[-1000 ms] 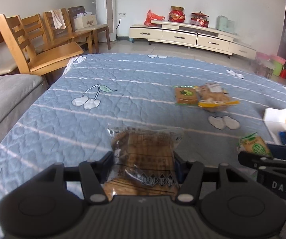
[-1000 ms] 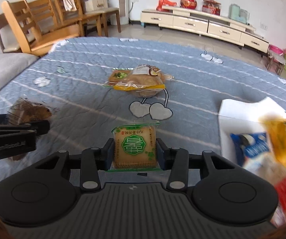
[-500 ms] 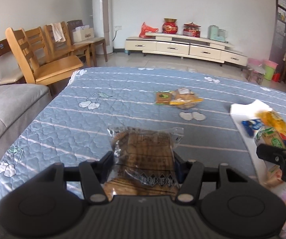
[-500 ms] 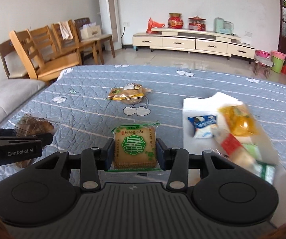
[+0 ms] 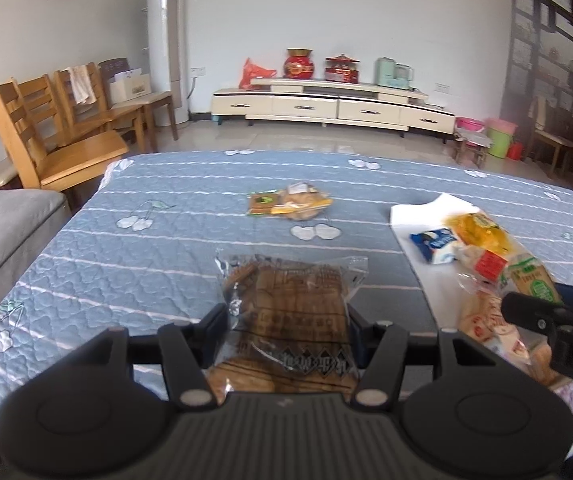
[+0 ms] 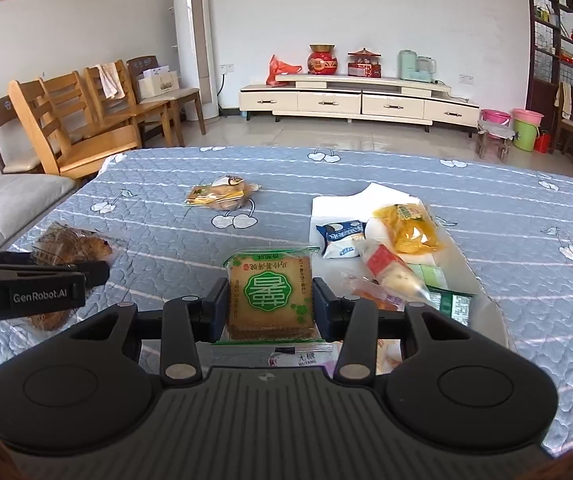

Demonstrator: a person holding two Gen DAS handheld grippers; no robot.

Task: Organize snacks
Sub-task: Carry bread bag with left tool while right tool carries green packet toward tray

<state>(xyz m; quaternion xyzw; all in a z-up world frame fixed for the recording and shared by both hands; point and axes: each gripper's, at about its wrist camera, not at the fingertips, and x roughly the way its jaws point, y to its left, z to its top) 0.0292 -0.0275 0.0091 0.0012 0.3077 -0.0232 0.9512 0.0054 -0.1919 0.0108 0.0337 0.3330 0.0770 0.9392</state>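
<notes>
Nearest, a brown cake in a clear wrapper [image 5: 286, 320] is clamped between the jaws of the left gripper [image 5: 288, 320], raised above the quilted blue cloth [image 5: 146, 264]. Likewise, a green-labelled biscuit packet [image 6: 270, 292] is pinched upright between the jaws of the right gripper [image 6: 271, 302], with part of the white tray [image 6: 462, 264] and its pile directly beneath and ahead to the right.

Just past the right jaws, a blue-white packet [image 6: 342, 238], a red-labelled packet [image 6: 390, 268] and a yellow packet [image 6: 408, 226] are heaped on that tray. Further ahead and left of both pairs of jaws, two wrapped snacks [image 5: 290, 204] are left loose on the cloth, well apart from the tray.

Judged from this, both held items are meant for the tray. A spill could be caused if the biscuit packet is let go onto the sloping heap, since slick wrappers may slide over the rim. The cake could be crushed by too firm a squeeze, or slip, its loose film being held rather than its body. A clash of the two grippers is also possible, as both are crowded toward the same side.
</notes>
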